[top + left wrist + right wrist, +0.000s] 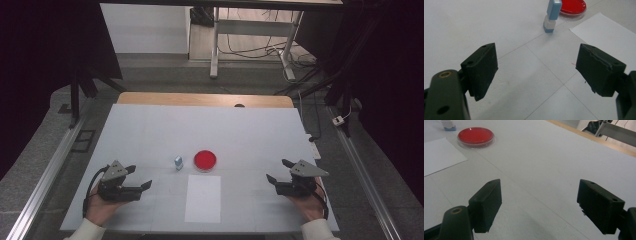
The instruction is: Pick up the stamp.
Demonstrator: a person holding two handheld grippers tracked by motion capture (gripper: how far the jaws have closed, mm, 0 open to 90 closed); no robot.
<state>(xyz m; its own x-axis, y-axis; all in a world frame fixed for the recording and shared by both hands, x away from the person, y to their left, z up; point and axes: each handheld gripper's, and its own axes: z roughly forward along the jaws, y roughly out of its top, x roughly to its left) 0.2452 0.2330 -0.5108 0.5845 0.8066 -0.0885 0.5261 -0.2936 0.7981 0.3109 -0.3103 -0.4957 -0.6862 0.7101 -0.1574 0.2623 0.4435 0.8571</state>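
Observation:
A round red dish (205, 160) sits near the middle of the white table, and it shows again as the red dish (573, 7) and the red dish (476, 136). Just left of it stands a small blue and white block (178, 162), upright, seen closer as the block (552, 15). A white sheet of paper (203, 198) lies in front of the dish. My left gripper (139, 177) rests at the near left, open, with nothing between its jaws. At the near right, my right gripper (279, 170) is open too and holds nothing.
The white board (150, 130) covers a wooden table whose far edge (205, 99) shows beyond it. Metal rails run along both sides. Desk legs and cables (260, 50) stand on the floor behind the table.

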